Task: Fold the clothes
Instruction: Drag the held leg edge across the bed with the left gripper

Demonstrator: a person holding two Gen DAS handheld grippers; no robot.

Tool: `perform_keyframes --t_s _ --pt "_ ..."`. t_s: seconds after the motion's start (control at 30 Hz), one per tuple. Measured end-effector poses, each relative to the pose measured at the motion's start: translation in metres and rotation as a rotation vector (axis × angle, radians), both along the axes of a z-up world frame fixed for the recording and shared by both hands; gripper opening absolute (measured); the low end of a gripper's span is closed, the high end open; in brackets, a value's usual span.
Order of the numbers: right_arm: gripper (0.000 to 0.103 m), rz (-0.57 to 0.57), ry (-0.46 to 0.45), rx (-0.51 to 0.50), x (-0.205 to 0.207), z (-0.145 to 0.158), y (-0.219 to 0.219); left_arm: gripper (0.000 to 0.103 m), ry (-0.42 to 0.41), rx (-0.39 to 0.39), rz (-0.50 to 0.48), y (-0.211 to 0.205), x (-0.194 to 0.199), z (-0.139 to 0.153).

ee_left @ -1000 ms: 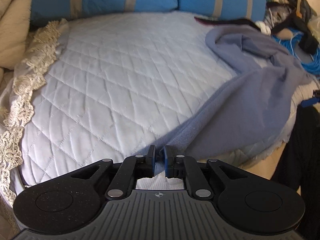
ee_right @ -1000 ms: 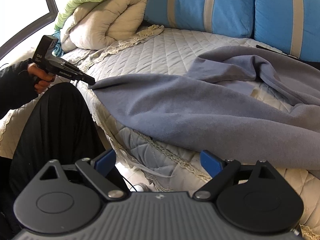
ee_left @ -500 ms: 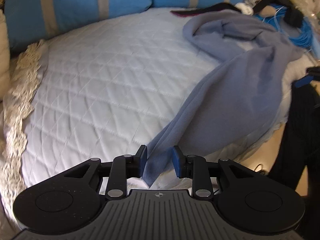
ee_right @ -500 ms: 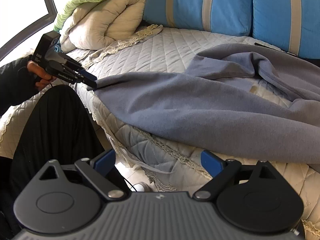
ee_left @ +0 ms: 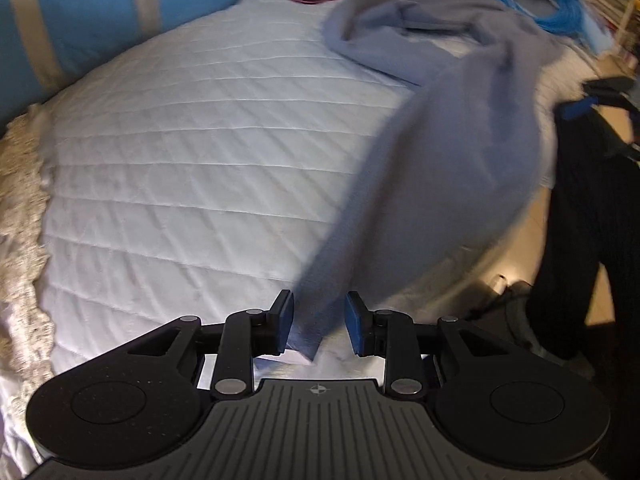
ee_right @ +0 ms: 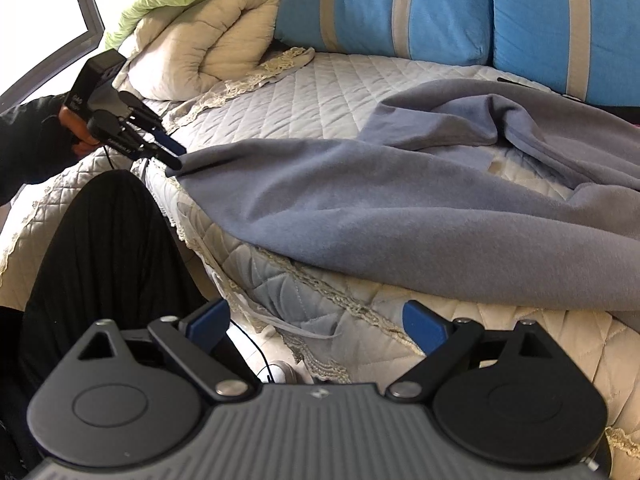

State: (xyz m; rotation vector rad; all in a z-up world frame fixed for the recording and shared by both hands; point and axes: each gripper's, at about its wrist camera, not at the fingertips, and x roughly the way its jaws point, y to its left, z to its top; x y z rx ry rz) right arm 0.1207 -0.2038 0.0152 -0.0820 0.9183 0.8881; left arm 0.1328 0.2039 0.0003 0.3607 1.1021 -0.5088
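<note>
A grey-blue fleece garment (ee_left: 452, 152) lies spread over the right part of the quilted white bed (ee_left: 192, 152); in the right wrist view the garment (ee_right: 400, 208) drapes over the bed's near edge. My left gripper (ee_left: 319, 322) is open, with a corner of the garment hanging loose between its fingers. In the right wrist view the left gripper (ee_right: 170, 152) sits at that corner, at the bed's left edge. My right gripper (ee_right: 316, 326) is open and empty, below the bed's edge and apart from the garment.
Blue pillows with beige stripes (ee_right: 440, 4) line the back of the bed. A rolled cream duvet (ee_right: 200, 48) and a green blanket lie at the back left. The person's black trousers (ee_right: 108, 248) stand beside the bed. Blue cable (ee_left: 532, 8) lies far right.
My left gripper was shut on the garment's corner and has opened, letting the corner hang loose between its fingers. The left view has swung to the right. The right gripper has barely moved.
</note>
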Motion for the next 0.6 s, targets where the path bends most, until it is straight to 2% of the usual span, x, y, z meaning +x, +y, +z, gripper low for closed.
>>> perform_keyframes --t_s 0.3,0.47,0.6 --pt "0.098 -0.010 0.011 -0.004 0.002 -0.003 0.000 0.027 0.050 -0.055 -0.054 -0.011 -0.005 -0.007" --pt "0.098 -0.009 0.010 -0.002 0.001 -0.003 -0.001 0.027 0.077 -0.135 -0.010 -0.004 0.007 -0.005" --pt "0.098 -0.010 0.010 -0.002 0.001 -0.003 -0.002 0.026 0.095 -0.132 0.008 -0.002 0.015 -0.010"
